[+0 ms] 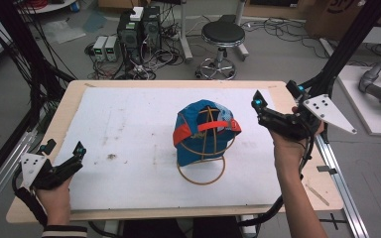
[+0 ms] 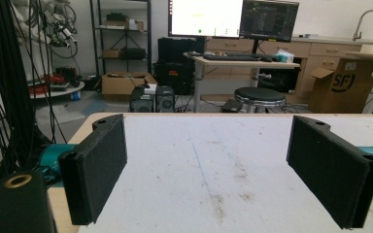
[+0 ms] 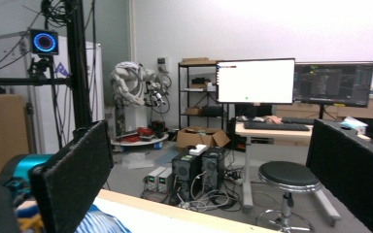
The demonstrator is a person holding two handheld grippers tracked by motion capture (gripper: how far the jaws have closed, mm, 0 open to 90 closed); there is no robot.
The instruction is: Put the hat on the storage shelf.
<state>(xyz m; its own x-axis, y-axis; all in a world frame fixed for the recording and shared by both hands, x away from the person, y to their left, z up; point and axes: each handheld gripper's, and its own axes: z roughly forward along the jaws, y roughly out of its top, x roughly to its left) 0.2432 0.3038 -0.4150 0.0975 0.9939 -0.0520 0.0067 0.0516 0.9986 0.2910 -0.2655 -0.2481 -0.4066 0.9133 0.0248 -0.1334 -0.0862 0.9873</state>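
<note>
Centrally on the white mat (image 1: pixel 129 129) of the desk (image 1: pixel 297 198) stands a wire stand (image 1: pixel 202 168), and a blue cap (image 1: pixel 198 130) with orange trim sits over the stand's upper loops. The stand's round base ring lies flat on the mat on the person's side of the cap. The assembly stands roughly upright, with its long axis vertical. The cap's orange strap faces the right side of the desk, toward the right hand-held gripper; which way the brim points cannot be told.

The left forearm enters from the bottom left corner of the high view, and the hand rests low over the near left part of the desk. The left hand-held gripper (image 1: pixel 79 148) points forward and toward the centre, well apart from the cap. In the left gripper view its two black jaws stand wide apart, with bare mat between them and nothing held.

The right forearm reaches up along the right edge of the desk, with the hand raised above the surface. The right hand-held gripper (image 1: pixel 273 101) points away from the person and to the left, near the cap but not touching it. In the right gripper view its jaws are spread wide and grip nothing; a blue striped patch (image 3: pixel 97 221) of fabric shows at the lower left, below the jaws.
</note>
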